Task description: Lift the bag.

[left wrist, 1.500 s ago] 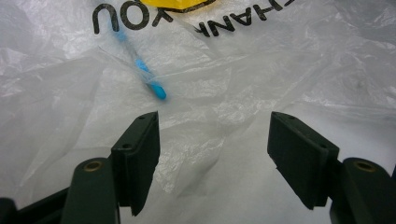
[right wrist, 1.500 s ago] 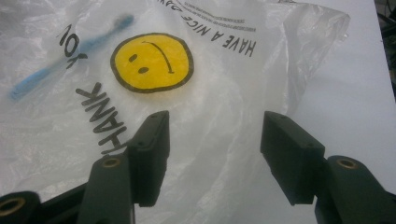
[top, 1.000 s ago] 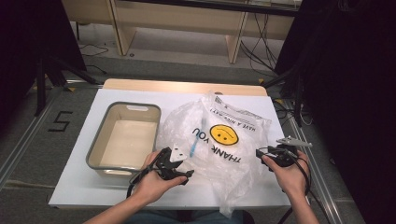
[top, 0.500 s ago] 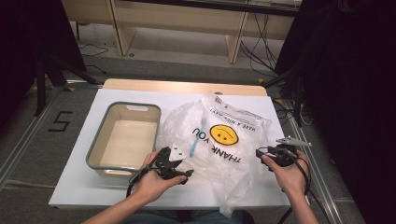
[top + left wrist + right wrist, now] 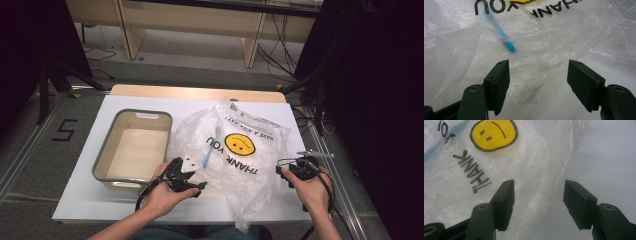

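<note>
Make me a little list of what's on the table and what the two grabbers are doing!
table: white top
tub: empty, on the table's left part
plastic bag: clear, crumpled, yellow smiley face, "THANK YOU" print, right of the tub
blue stick: thin, seen through the bag; cannot tell what it is
left gripper: open, at the bag's near left edge
right gripper: open, at the bag's right edge

Right gripper [image 5: 537,203]: jaws spread wide, nothing between them. Crumpled clear plastic bag [image 5: 529,162] fills frame left and centre; yellow smiley print [image 5: 493,134] upper left. White table [image 5: 609,157] at right.
</note>
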`<state>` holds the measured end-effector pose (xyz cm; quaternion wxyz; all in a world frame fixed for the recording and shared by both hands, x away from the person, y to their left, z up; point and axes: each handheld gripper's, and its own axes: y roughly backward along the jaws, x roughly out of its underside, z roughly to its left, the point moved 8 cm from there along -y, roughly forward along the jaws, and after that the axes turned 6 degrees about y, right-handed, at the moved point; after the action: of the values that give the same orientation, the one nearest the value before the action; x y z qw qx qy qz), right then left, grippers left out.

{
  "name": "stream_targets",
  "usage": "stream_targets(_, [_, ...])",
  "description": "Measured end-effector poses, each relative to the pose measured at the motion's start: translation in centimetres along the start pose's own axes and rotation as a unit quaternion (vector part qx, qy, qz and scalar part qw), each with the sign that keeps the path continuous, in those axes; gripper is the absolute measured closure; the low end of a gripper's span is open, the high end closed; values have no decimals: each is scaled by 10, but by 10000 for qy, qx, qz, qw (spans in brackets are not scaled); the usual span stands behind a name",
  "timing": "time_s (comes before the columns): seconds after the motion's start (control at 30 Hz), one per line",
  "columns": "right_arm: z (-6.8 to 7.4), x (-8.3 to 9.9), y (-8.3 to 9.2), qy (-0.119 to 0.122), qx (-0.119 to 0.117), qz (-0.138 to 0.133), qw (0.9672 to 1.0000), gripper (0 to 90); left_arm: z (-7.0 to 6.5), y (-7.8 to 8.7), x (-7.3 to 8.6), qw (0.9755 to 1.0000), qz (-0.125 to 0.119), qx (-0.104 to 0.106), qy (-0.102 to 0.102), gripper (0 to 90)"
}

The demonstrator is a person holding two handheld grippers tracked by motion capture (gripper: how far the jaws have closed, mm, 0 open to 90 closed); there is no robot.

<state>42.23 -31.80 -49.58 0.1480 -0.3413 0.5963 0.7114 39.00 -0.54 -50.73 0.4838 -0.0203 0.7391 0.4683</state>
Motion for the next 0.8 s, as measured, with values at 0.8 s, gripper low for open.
stream_targets(0.8, [16, 25, -27, -211, -354, 748, 9963, 612, -2, -5, -2, 10000, 79, -51, -11, 339])
